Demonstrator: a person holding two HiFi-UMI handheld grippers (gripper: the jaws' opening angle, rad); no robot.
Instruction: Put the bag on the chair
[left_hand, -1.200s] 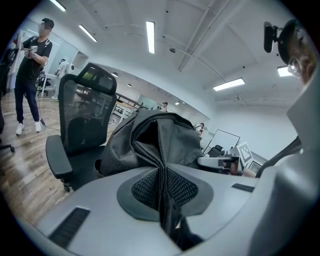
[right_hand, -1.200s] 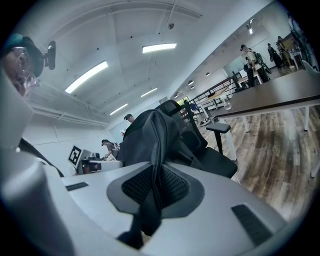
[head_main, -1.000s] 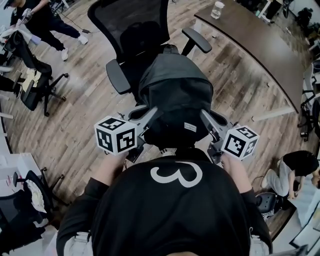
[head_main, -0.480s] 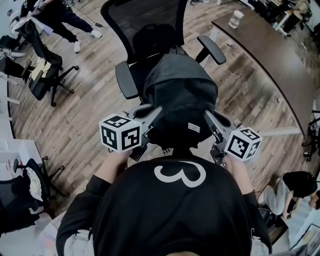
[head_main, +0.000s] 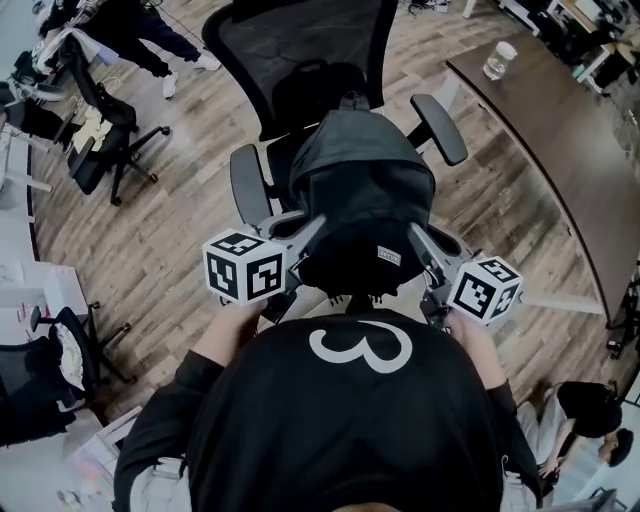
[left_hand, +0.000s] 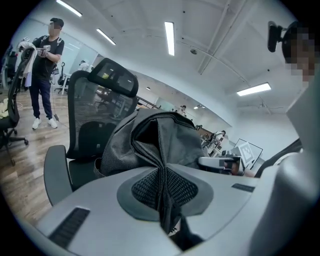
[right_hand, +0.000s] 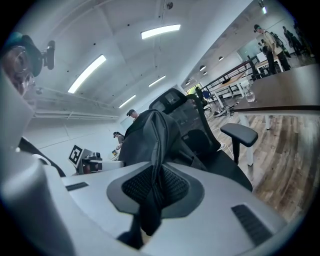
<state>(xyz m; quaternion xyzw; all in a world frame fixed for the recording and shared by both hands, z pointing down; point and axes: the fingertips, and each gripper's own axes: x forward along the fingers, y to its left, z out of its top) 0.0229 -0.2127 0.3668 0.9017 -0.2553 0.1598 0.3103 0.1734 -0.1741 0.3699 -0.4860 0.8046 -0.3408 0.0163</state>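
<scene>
Currently holding the bag (head_main: 360, 190) upright over the seat (left_hand: 82, 172) of the chair (head_main: 300, 45), between its armrests (head_main: 438, 128). Pinching a fold of dark fabric with the left claw (left_hand: 162, 185), jaws pressed nearly together on it. Pinching another fold on the opposite side with the right claw (right_hand: 155, 187), likewise. Cannot tell whether touching the seat. Off right, well apart, dark bench (head_main: 570, 150) with clear cup (head_main: 497, 60).

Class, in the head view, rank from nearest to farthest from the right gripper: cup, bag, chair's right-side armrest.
1. bag, pinched by the right gripper, centre.
2. armrest, just beyond, right of bag.
3. cup, on the desk, top right.
</scene>
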